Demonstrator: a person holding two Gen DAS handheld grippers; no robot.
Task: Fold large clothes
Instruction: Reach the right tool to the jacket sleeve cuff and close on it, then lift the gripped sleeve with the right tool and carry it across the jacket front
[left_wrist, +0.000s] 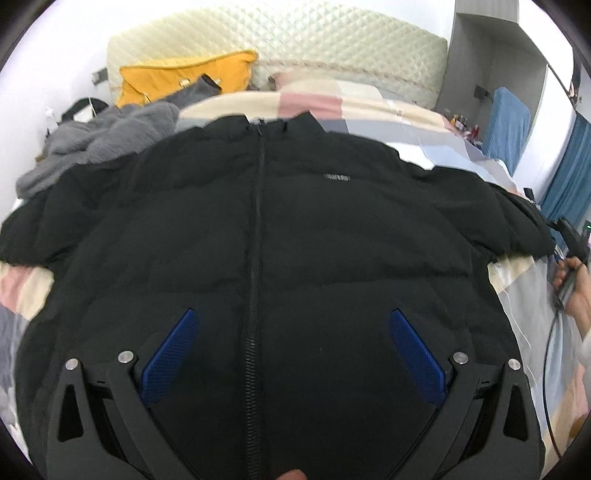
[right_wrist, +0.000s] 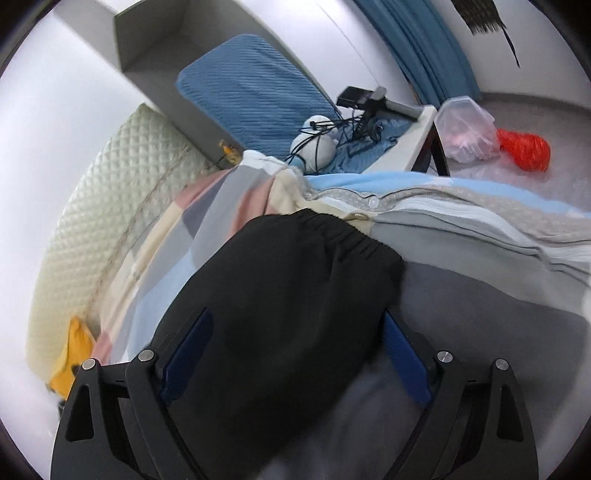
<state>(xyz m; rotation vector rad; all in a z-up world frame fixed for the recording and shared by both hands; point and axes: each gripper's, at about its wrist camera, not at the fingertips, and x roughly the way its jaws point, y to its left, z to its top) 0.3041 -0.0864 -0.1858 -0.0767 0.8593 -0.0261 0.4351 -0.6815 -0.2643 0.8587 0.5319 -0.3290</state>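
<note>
A black puffer jacket (left_wrist: 332, 221) lies front up and zipped on the patchwork bedspread (left_wrist: 332, 99), collar toward the headboard. My left gripper (left_wrist: 293, 314) hovers open above the jacket's lower front, its blue pads (left_wrist: 173, 354) on either side of the zipper (left_wrist: 255, 295). In the right wrist view one black sleeve (right_wrist: 295, 266) stretches away to its gathered cuff (right_wrist: 332, 225) near the bed's edge. My right gripper (right_wrist: 295, 315) is open over that sleeve, which lies between the fingers; the pads (right_wrist: 404, 358) do not visibly press on it.
A grey fleece garment (left_wrist: 110, 140) and a yellow pillow (left_wrist: 177, 81) lie by the quilted headboard (left_wrist: 277, 40). A hand (left_wrist: 576, 291) shows at the right edge. Beyond the bed are a blue cushion (right_wrist: 251, 96), cables (right_wrist: 343, 125), a plastic bag (right_wrist: 465, 129) and a red bag (right_wrist: 524, 147).
</note>
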